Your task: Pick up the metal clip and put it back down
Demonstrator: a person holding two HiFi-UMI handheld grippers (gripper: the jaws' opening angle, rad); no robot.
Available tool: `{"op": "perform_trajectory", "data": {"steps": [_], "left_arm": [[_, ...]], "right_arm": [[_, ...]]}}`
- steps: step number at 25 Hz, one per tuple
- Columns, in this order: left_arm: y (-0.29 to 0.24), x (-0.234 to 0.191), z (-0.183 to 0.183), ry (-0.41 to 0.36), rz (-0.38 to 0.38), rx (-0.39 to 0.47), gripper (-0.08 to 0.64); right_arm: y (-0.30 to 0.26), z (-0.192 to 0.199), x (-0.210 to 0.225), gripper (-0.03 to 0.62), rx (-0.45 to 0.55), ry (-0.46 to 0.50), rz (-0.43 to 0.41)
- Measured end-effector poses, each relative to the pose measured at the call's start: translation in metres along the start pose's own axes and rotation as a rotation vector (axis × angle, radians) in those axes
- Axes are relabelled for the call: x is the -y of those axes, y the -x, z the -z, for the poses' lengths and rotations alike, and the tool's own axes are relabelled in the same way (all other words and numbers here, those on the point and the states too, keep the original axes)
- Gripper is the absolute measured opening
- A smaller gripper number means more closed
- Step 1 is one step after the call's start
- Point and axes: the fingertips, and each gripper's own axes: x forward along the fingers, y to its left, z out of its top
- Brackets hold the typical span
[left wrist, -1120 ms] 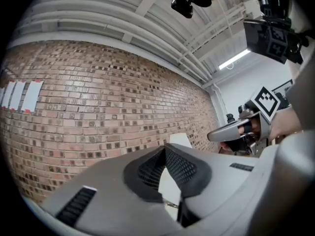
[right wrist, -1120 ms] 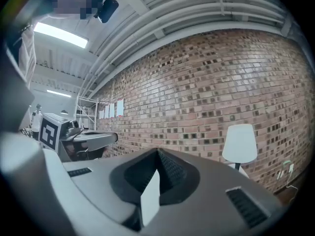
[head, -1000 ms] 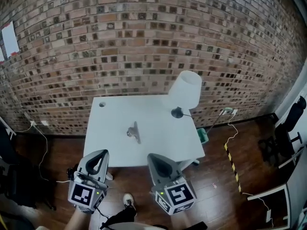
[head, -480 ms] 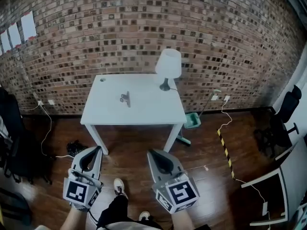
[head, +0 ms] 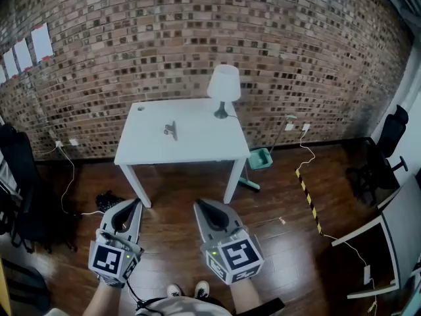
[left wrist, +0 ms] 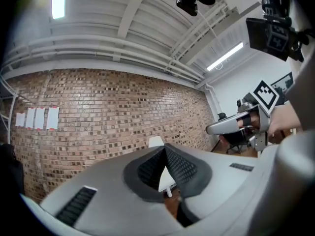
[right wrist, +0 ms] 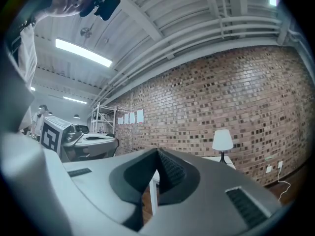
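Metal clip [head: 171, 130] lies well ahead of both your grippers, on the white desk [head: 197, 151], and neither gripper touches it.

Closest to you, the toes of your shoes [head: 174, 289] show on the wooden floor [head: 276, 203], just behind the grippers. Your left gripper [head: 135, 203] and your right gripper [head: 199, 205] hang side by side over that floor. Both point toward the desk, with their marker cubes at your end. The left gripper's jaws are pressed together at the tips with nothing between them. The right gripper's jaws likewise meet at the tips and hold nothing.

Beyond the grippers comes bare floor, then the desk's front legs. Out to the right of your right gripper a yellow-and-black striped strip [head: 308, 199] runs along the boards. A green container [head: 260, 158] sits on the floor near the desk's right side.

On the desk top, the clip rests ahead of the gap between your two grippers, nearer the left gripper's line. A white lamp [head: 223, 87] stands at the far edge, ahead of your right gripper.

Behind the desk rises the brick wall [head: 276, 38]. White sheets [head: 26, 48] are fixed to it far off to the left of your left gripper.
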Motion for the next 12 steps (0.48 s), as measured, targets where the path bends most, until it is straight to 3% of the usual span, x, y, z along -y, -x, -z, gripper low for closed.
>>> {"op": "perform_trajectory", "data": {"steps": [12], "left_arm": [[-0.001,-0.011,-0.002,-0.028,0.027,0.034,0.011]], "right_arm": [[-0.004,0.002,-0.009,-0.020,-0.002,0.010,0.029]]}}
